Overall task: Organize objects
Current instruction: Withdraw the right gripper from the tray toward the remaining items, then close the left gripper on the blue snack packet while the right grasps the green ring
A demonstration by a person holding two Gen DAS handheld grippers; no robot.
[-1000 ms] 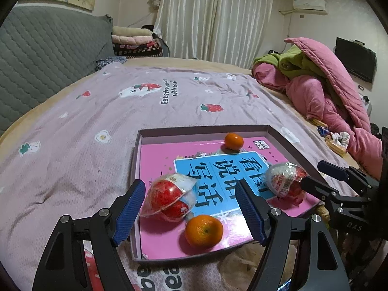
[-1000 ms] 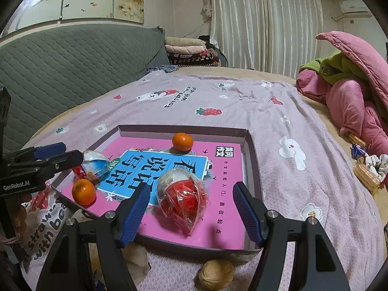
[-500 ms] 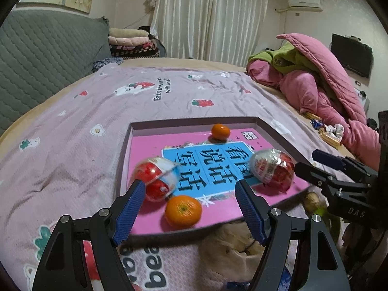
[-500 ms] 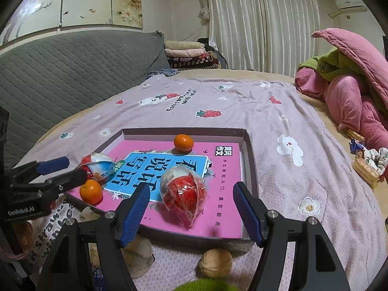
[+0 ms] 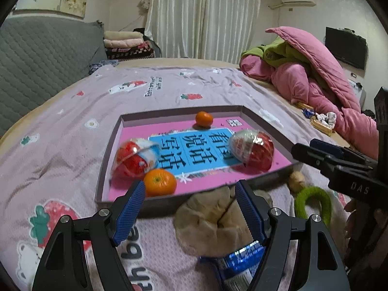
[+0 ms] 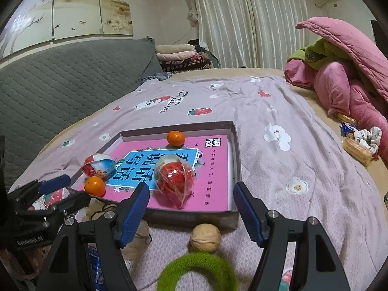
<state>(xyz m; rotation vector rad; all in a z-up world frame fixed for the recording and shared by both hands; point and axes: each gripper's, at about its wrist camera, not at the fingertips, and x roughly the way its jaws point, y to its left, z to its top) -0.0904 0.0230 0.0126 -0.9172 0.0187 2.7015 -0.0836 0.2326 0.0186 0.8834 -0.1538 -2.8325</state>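
While you hovered: both claws empty
Left gripper (image 5: 190, 205): gaped over beige pouch (image 5: 213, 220)
Right gripper (image 6: 191, 209): gaped above walnut (image 6: 205, 237)
Tray (image 6: 236, 169): held tangerines, wrapped eggs

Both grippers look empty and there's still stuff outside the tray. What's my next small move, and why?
Probably lower the right gripper onto the walnut. It lies on the bedspread just outside the tray, almost between the open jaws, with the green ring nearer the camera. The left gripper is also open, over a beige lump I can't identify.
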